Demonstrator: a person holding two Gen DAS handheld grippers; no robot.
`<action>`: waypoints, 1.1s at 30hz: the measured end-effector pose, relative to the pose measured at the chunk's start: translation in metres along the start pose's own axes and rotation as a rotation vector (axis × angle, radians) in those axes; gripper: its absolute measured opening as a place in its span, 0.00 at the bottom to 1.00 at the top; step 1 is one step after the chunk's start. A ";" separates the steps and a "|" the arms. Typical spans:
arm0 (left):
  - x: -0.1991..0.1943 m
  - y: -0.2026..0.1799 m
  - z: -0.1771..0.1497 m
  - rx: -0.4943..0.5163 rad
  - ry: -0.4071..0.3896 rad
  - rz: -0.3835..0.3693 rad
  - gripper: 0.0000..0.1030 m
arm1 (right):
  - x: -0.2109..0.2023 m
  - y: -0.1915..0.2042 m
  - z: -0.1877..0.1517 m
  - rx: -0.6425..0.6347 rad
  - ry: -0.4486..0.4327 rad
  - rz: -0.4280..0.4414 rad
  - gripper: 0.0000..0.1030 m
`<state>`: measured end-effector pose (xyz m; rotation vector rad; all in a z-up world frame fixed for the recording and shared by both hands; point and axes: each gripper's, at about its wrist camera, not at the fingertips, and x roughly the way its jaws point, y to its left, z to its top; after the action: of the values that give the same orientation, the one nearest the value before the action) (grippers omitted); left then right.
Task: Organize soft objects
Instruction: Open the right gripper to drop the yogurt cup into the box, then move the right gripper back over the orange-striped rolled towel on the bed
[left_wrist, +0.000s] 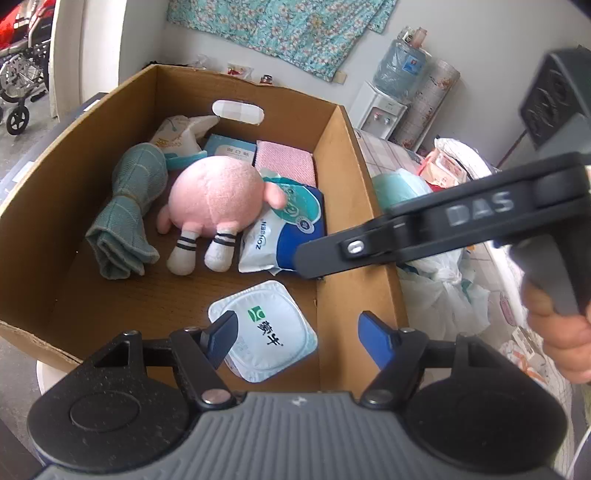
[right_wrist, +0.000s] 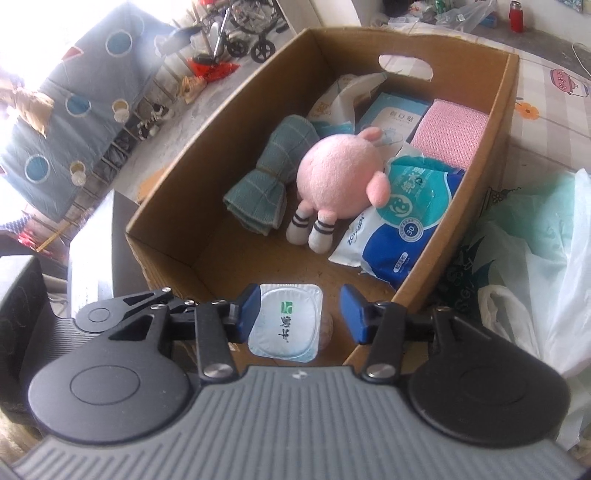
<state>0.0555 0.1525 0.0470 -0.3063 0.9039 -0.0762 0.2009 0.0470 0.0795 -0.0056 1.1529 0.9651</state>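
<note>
The left tongs are hanging nearest of all, spread wide over the near end of the cardboard box, gripping nothing; the left pad is crossing in front of the white yogurt cup, while the right pad is sitting over the box's right wall. The cup is lying lid-up on the box floor in the near right corner. The right tongs are hovering above that same cup, partly spread, with the cup showing between the blue pads; the left pad is lying right at the cup's edge, the right pad is standing apart from it, so nothing is being squeezed.

Going left to right along the box floor: a folded green cloth is lying by the left wall, a pink plush toy with striped socks is resting beside it in the middle, and a blue-and-white wipes pack is leaning against the right wall, touching the toy. Behind them, at the far end, a white pouch, a light blue packet and a pink cloth are lined up under the handle cut-out. Plastic bags are piling up just beside the box's right wall.
</note>
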 end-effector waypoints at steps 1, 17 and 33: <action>0.000 0.001 0.000 -0.004 -0.001 0.001 0.71 | -0.004 -0.001 -0.002 0.005 -0.018 0.011 0.46; 0.043 0.021 0.028 -0.155 0.221 -0.037 0.80 | -0.110 -0.071 -0.111 0.237 -0.380 0.048 0.53; -0.005 -0.008 0.010 -0.069 -0.180 0.108 0.83 | -0.113 -0.121 -0.207 0.471 -0.519 0.023 0.61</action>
<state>0.0604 0.1478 0.0589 -0.3223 0.7437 0.0815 0.1136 -0.1955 0.0177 0.6050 0.8689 0.6398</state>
